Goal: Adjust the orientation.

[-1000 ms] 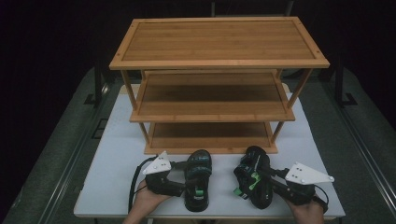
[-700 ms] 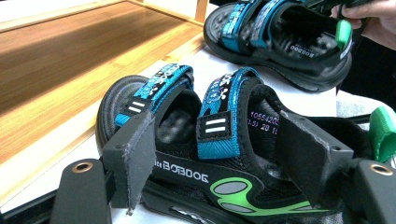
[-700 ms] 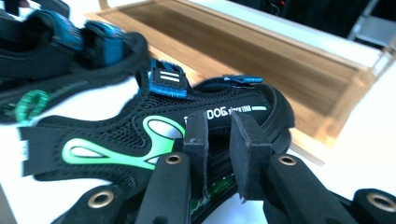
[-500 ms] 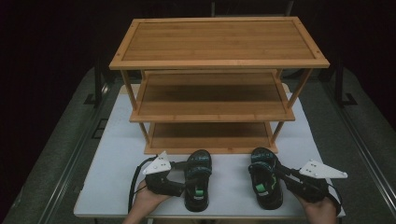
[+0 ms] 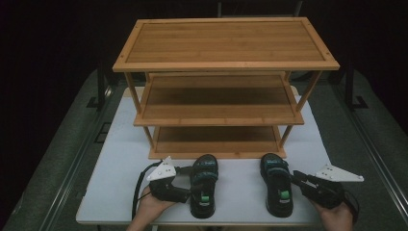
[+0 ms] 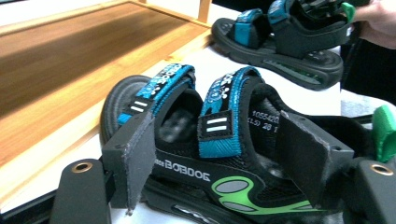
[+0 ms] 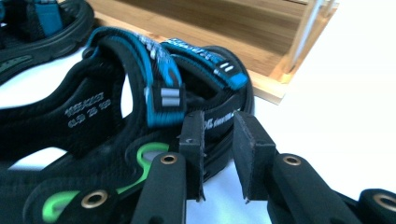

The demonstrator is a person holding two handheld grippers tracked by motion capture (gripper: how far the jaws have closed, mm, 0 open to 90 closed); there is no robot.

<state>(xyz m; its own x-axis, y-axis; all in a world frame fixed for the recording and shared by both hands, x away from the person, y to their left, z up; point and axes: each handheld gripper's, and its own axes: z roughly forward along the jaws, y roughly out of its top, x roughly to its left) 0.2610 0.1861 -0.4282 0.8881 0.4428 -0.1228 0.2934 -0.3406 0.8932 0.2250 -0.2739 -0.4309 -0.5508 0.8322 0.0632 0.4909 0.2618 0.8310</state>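
Both grippers sit in front of the wooden rack (image 5: 226,115), the left gripper (image 5: 185,185) clamping the left sandal (image 5: 203,190) while the right gripper (image 5: 300,180), its jaws just easing apart, stands beside the right sandal (image 5: 277,190), which may tip if nudged.

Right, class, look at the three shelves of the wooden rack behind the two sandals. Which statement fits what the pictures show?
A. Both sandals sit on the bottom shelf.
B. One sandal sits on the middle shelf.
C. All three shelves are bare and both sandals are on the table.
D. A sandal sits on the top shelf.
C: in the high view the rack carries nothing, and the left sandal and right sandal lie on the white table before it.
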